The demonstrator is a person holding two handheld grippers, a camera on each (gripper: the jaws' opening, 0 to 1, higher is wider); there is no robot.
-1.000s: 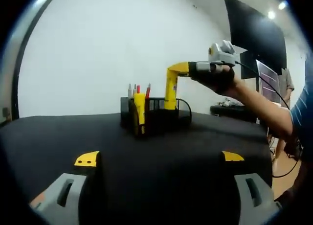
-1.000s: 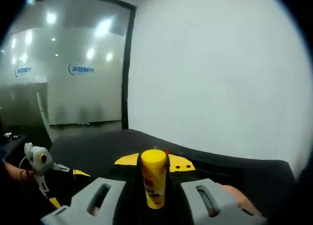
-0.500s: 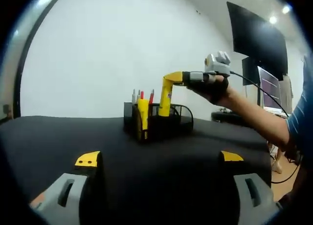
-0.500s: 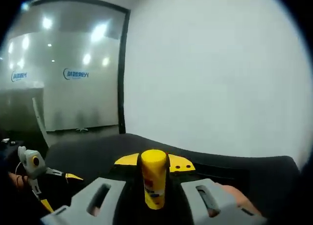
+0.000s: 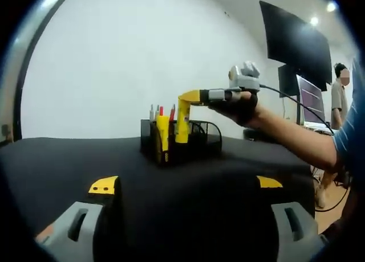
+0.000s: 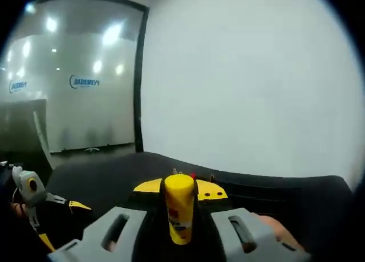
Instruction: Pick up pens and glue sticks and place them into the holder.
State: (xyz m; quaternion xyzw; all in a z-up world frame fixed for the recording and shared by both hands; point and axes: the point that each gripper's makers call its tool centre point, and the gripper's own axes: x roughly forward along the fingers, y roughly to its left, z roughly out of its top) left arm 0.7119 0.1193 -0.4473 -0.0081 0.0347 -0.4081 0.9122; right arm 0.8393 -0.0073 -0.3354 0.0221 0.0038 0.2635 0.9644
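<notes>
The right gripper point(image 5: 191, 95) pinches 1 yellow glue stick point(image 5: 182, 121), its long axis upright, lower end dipping into the black mesh holder point(image 5: 179, 139) directly beneath (pens and another glue stick already stand inside). In the right gripper view the glue stick point(image 6: 180, 215) sits clamped between the jaws. The left gripper point(image 5: 185, 225) hangs spread and empty, well apart. Against 1 second ago, the stick sits lower and further left over the holder.

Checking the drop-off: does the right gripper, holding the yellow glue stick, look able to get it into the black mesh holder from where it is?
Probably yes. The right gripper holds the yellow glue stick upright over the black mesh holder, its lower end at the rim, nothing between them.
</notes>
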